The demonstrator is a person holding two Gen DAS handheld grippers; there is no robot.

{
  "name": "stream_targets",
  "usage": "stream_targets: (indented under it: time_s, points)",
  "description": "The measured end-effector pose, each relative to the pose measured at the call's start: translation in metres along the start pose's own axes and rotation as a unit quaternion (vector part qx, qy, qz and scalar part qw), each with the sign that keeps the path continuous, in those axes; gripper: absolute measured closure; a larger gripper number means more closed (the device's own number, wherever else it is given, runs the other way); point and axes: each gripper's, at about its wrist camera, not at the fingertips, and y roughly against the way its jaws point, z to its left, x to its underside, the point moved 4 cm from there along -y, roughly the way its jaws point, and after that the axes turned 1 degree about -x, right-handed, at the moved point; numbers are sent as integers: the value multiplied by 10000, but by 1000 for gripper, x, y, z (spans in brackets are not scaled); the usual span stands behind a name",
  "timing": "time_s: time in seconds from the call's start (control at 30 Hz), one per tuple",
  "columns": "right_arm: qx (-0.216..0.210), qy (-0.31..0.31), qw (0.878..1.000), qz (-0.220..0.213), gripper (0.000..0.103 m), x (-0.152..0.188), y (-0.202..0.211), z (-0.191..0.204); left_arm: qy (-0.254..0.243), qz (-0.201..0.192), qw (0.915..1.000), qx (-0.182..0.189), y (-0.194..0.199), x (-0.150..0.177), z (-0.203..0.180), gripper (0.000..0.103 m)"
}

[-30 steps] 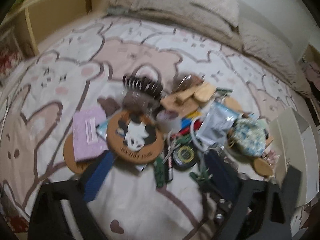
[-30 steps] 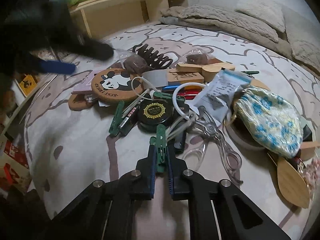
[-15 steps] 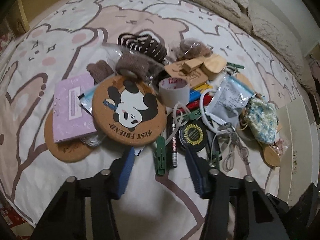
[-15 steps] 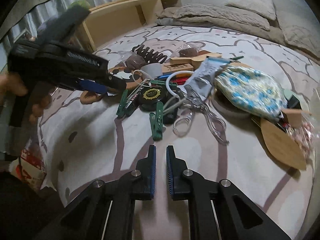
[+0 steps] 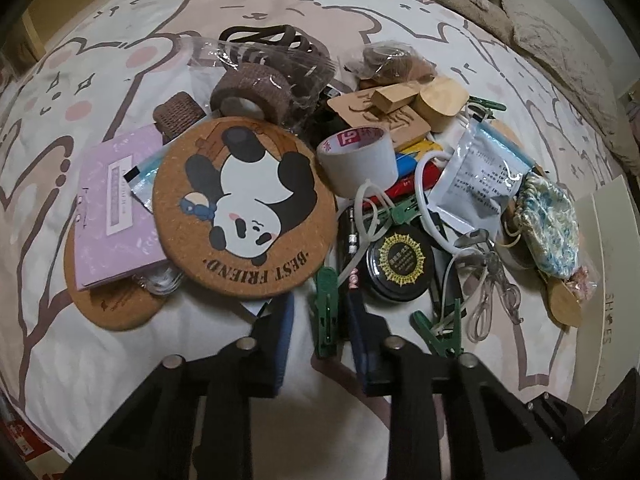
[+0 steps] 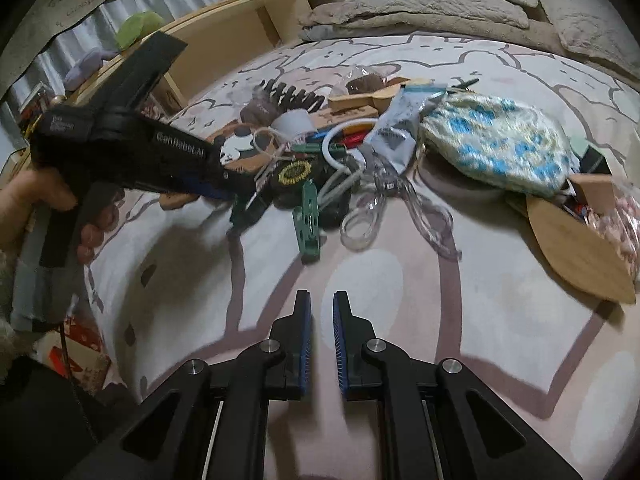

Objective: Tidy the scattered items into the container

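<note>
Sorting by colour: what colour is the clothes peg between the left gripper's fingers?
Green clothes peg; left wrist view shows it best.

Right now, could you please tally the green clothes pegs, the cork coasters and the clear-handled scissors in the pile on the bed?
Green clothes pegs: 4
Cork coasters: 2
Clear-handled scissors: 1
Total: 7

The left gripper point(image 5: 320, 328) points steeply downward, its jaws closing with a green clothespin point(image 5: 327, 312) between the blue pads. A bare hand point(image 6: 38, 208) grips its handle from the left — fingers curled under. The right gripper point(image 6: 320, 336) angles downward, jaws nearly together with nothing between them.
</note>
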Motion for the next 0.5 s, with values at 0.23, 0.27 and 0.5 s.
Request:
stream_targets:
  time_s: [0.23,0.27,0.5]
  points:
    - [-78,-28,10000,13,91,-23,-15,2,-37,-64,9999,92,5,2,4,93]
    - [-87,-44,10000,20,91,-26,-17,2,-35,-127,9998,129,10,2,4,93]
    - [-275,-93,9996,40,14,-36,-28,5,-1,-617,9971,449,43,1,3,93]
